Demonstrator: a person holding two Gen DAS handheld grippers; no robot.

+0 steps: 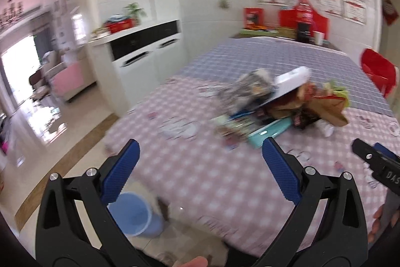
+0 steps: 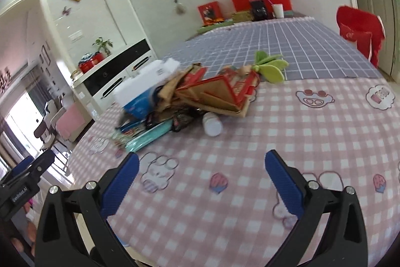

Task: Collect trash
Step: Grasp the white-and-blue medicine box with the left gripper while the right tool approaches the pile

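Note:
A pile of trash [image 1: 280, 101] lies on the pink checked tablecloth [image 1: 212, 174]: a white box [image 2: 147, 81], brown paper bags [image 2: 215, 94], a teal flat box [image 2: 150, 137], a white bottle [image 2: 212, 125] lying on its side and a green plush carrot top [image 2: 271, 65]. A blue bin [image 1: 136, 214] stands on the floor at the table's near left corner. My left gripper [image 1: 200, 149] is open and empty, short of the pile. My right gripper [image 2: 201, 164] is open and empty over the cloth, short of the bottle.
The far half of the table has a blue-grey checked cloth [image 2: 287, 41]. A red chair [image 2: 360, 29] stands at the right. A white cabinet [image 1: 147, 51] stands left of the table. Red boxes and a white cup [image 2: 278, 10] sit at the table's far end.

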